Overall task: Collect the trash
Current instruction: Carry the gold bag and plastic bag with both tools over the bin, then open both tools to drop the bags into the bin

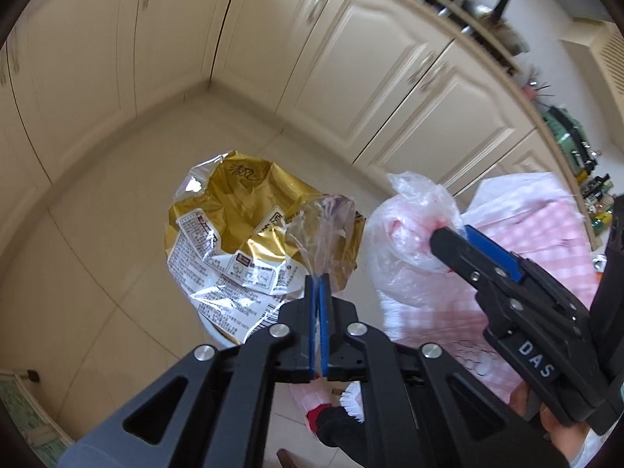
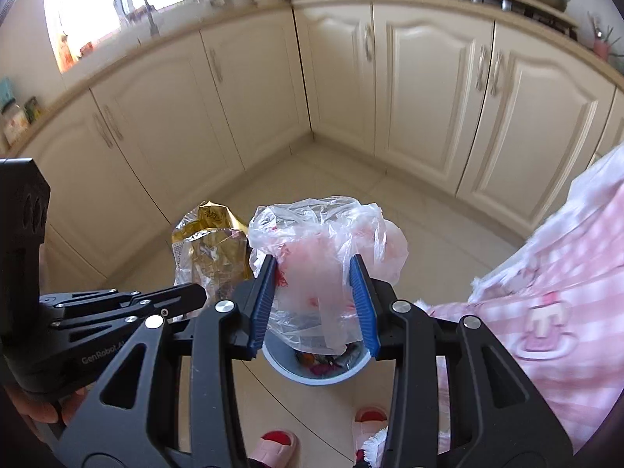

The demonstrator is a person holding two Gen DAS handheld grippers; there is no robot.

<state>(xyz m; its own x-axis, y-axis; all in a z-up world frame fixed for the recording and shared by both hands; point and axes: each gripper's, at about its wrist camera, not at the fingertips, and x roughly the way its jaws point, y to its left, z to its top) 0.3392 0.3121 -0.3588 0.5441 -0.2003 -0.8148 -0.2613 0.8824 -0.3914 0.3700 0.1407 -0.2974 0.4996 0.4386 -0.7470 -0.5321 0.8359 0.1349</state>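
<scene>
My left gripper (image 1: 318,284) is shut on the clear edge of a gold plastic wrapper (image 1: 249,226) and holds it above the floor. The wrapper also shows in the right wrist view (image 2: 210,241). My right gripper (image 2: 314,269) has its jaws wide apart, with a crumpled clear bag with pink stains (image 2: 323,257) hanging between the pads (image 2: 263,300). The bag also shows in the left wrist view (image 1: 409,241), beside the right gripper (image 1: 448,236). A grey-blue trash bin (image 2: 284,366) with wrappers inside stands on the floor right below the bag.
Cream kitchen cabinets (image 2: 429,89) line the corner ahead, under a counter (image 2: 234,19) with a tap and pots. The person's pink checked clothing (image 2: 546,312) is at right. Slippered feet (image 2: 277,444) stand on the tiled floor (image 2: 331,179) near the bin.
</scene>
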